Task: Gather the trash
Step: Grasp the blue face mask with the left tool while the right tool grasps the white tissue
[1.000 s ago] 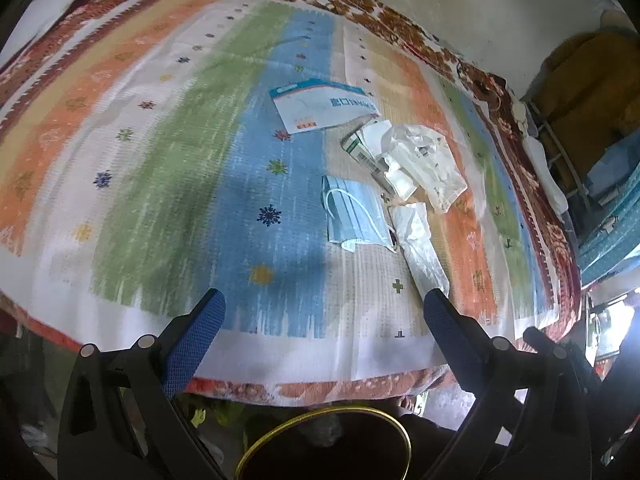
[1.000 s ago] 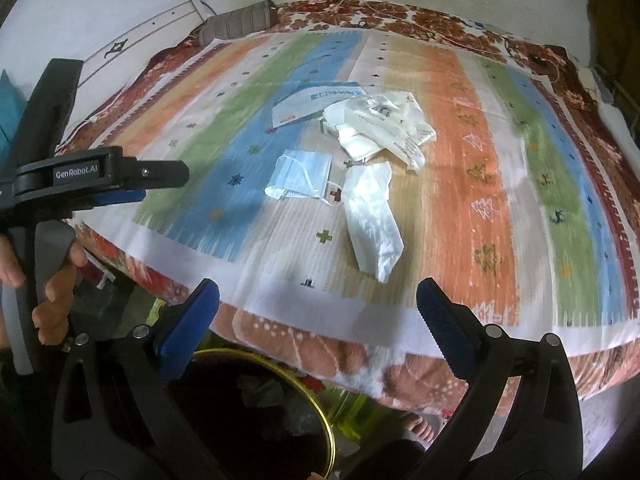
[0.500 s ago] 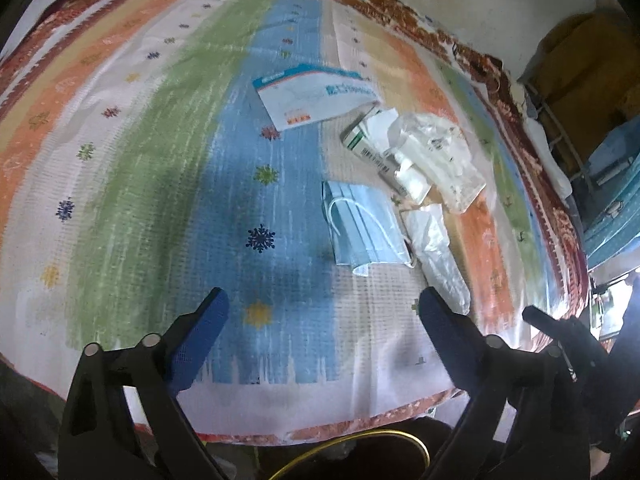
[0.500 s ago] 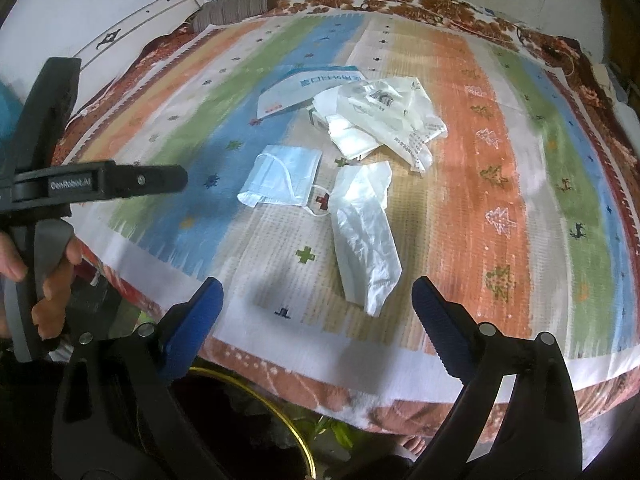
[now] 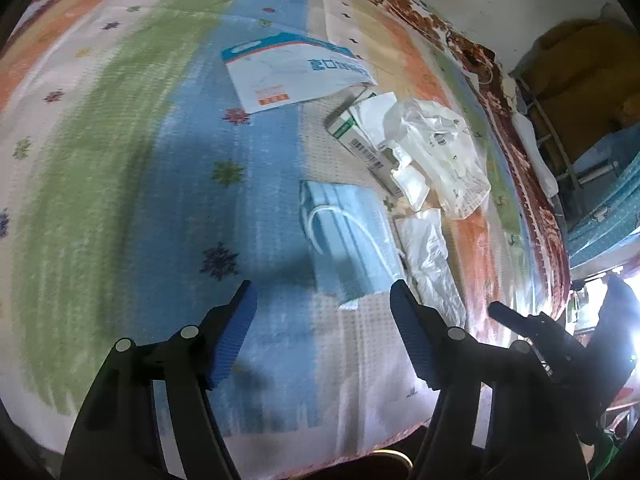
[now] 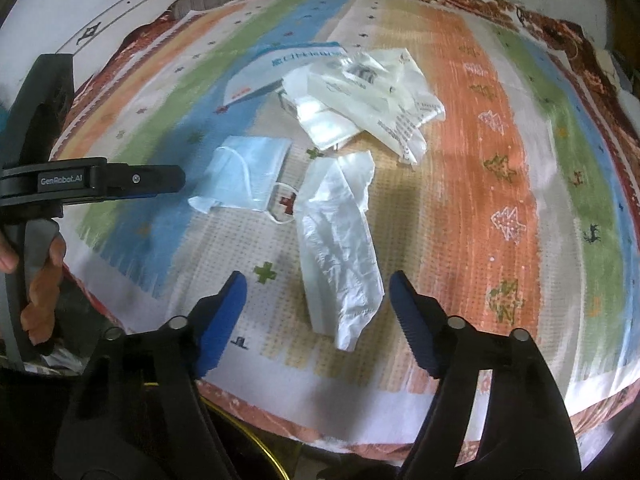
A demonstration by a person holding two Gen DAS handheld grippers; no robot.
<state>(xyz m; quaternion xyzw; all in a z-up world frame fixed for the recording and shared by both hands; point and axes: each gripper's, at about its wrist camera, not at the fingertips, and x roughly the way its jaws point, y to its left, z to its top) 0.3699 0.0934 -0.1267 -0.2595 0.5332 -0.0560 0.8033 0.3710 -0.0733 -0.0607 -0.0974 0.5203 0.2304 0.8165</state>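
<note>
Both tools lower, jaws narrowing yet empty (left, right), over mask beside crumpled bag.

free: striped bedspread bare right of litter, and left | blocked: mask, white bag, wrapper heap cluster mid-bed | left gripper beside mask

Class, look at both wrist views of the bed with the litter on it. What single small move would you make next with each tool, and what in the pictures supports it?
Probably lower each tool onto the piece ahead of it. The left tool sits just short of the blue face mask; the right tool frames the end of the crumpled white bag. Both tools' jaws have just been closing, but nothing is gripped yet.
</note>
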